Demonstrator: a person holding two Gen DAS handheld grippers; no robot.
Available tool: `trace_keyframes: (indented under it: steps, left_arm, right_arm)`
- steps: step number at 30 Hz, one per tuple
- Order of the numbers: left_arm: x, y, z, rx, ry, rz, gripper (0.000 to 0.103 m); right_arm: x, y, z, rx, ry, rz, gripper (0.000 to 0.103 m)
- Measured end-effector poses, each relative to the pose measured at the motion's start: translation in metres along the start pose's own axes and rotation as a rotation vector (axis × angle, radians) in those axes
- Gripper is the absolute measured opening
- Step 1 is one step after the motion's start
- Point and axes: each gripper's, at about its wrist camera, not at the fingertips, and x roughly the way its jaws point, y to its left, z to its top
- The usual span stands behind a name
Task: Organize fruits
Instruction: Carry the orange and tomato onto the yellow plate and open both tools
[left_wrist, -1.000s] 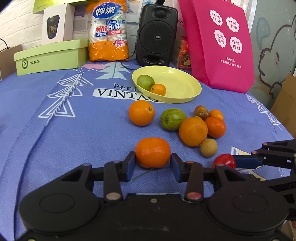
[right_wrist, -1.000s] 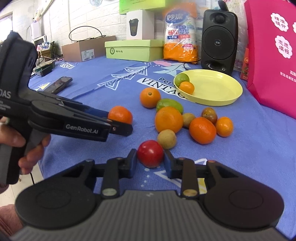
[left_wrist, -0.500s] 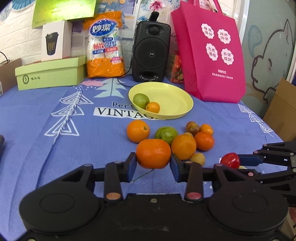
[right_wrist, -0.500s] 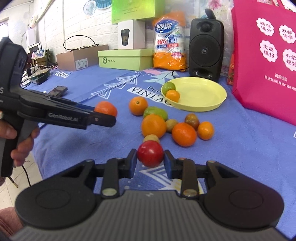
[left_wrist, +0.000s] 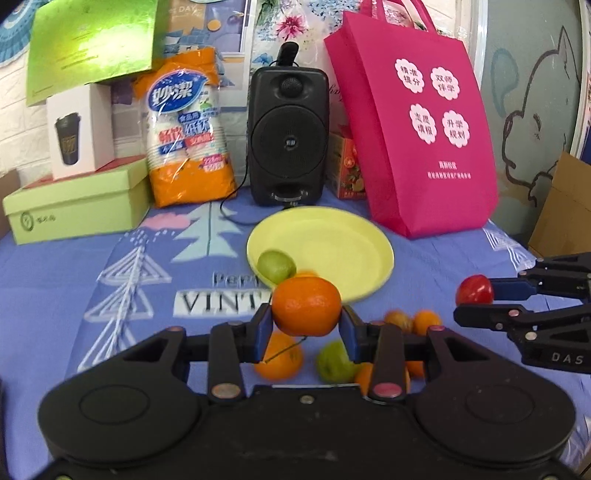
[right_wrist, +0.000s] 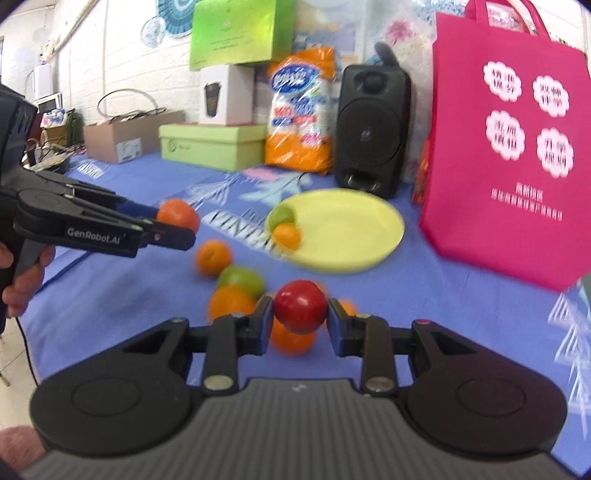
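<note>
My left gripper (left_wrist: 306, 325) is shut on an orange (left_wrist: 306, 311) and holds it in the air just short of the yellow plate (left_wrist: 343, 251). The plate holds a green fruit (left_wrist: 276, 265) and a small orange (right_wrist: 286, 235). My right gripper (right_wrist: 300, 320) is shut on a red fruit (right_wrist: 300, 311), lifted above the loose fruits on the blue cloth; it also shows in the left wrist view (left_wrist: 474, 290). Several oranges and a green fruit (right_wrist: 242, 278) lie on the cloth below both grippers, partly hidden.
A black speaker (left_wrist: 288, 136), a pink bag (left_wrist: 417, 129), an orange pack of paper cups (left_wrist: 188, 136) and a green box (left_wrist: 74, 203) stand behind the plate. A cardboard box (right_wrist: 122, 136) sits at the far left.
Both grippers have risen and moved forward toward the plate with their fruits. The loose fruits on the cloth now lie below and behind the fingertips.
</note>
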Motion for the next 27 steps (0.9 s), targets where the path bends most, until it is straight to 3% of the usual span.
trace_keyframes:
  steps: [8, 13, 18, 20, 22, 23, 25, 27]
  left_arm:
    - [0.101, 0.007, 0.057, 0.055, 0.043, 0.027, 0.039]
    - [0.161, 0.018, 0.062, 0.023, 0.112, 0.026, 0.039]
    - [0.193, 0.018, 0.059, 0.029, 0.145, 0.039, 0.039]
    - [0.197, 0.019, 0.058, 0.027, 0.143, 0.042, 0.044]
    - [0.195, 0.019, 0.059, 0.021, 0.12, 0.053, 0.073]
    - [0.19, 0.018, 0.061, 0.024, 0.099, 0.073, 0.079]
    - [0.18, 0.017, 0.064, 0.04, 0.075, 0.084, 0.082]
    - [0.164, 0.016, 0.066, 0.061, 0.06, 0.089, 0.082]
  right_arm:
    - [0.081, -0.029, 0.042, -0.022, 0.034, 0.0, 0.03]
    - [0.123, -0.042, 0.043, -0.005, 0.086, 0.008, 0.03]
    - [0.146, -0.048, 0.04, 0.014, 0.112, 0.012, 0.03]
    - [0.15, -0.049, 0.039, 0.017, 0.116, 0.007, 0.03]
    - [0.152, -0.05, 0.039, 0.024, 0.113, 0.001, 0.032]
    - [0.153, -0.05, 0.039, 0.03, 0.111, -0.002, 0.04]
    - [0.148, -0.05, 0.039, 0.033, 0.099, -0.013, 0.048]
    - [0.139, -0.049, 0.041, 0.028, 0.087, -0.02, 0.048]
